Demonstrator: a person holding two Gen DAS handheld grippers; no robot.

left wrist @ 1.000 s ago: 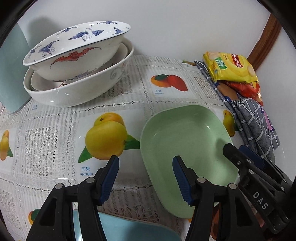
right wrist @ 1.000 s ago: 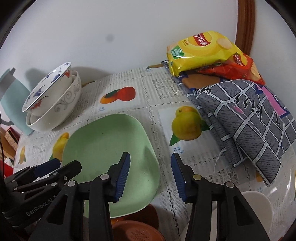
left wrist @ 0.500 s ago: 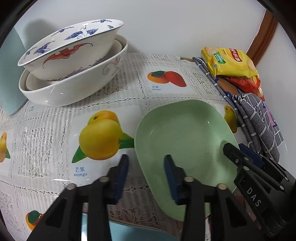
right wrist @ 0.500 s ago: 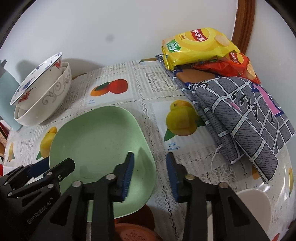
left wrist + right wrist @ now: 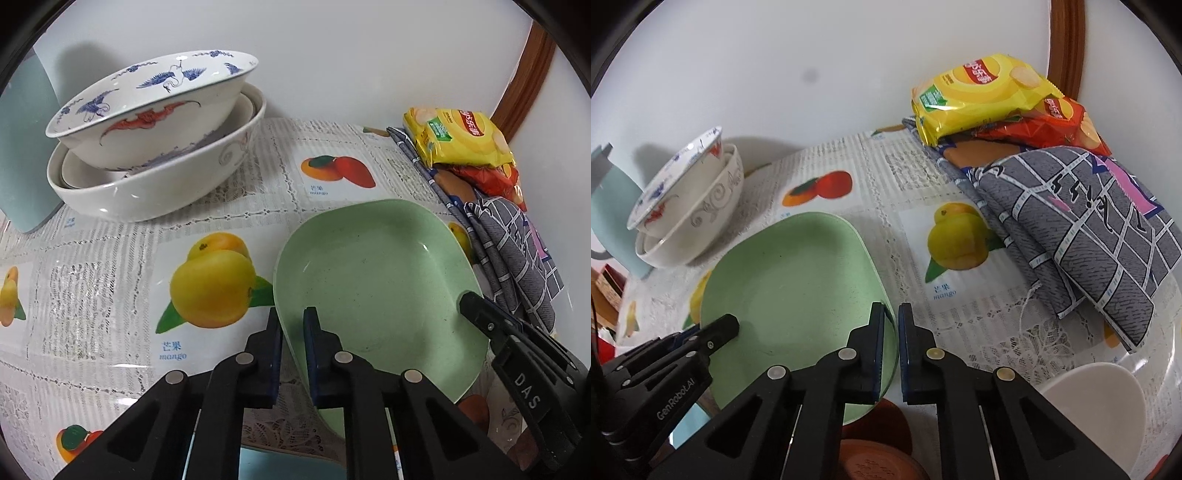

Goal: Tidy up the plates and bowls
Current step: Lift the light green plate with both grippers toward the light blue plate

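A pale green square plate (image 5: pixel 373 273) lies on the fruit-print tablecloth; it also shows in the right wrist view (image 5: pixel 790 280). My left gripper (image 5: pixel 293 325) is shut on the plate's left rim. My right gripper (image 5: pixel 892 325) is shut on its right rim. Each gripper appears in the other's view, the right one (image 5: pixel 480 314) and the left one (image 5: pixel 724 328). A stack of white bowls (image 5: pixel 155 147) with a blue-crane bowl on top stands at the back left, also in the right wrist view (image 5: pixel 687 206).
Yellow and red chip bags (image 5: pixel 990 96) rest on a folded grey cloth (image 5: pixel 1082 221) at the right by the wall. A light blue object (image 5: pixel 26 147) stands left of the bowls. A brown dish (image 5: pixel 875 458) and a white bowl (image 5: pixel 1097 410) lie near me.
Both grippers have closed from open onto opposite rims of the green plate. Both moved slightly forward toward the plate.
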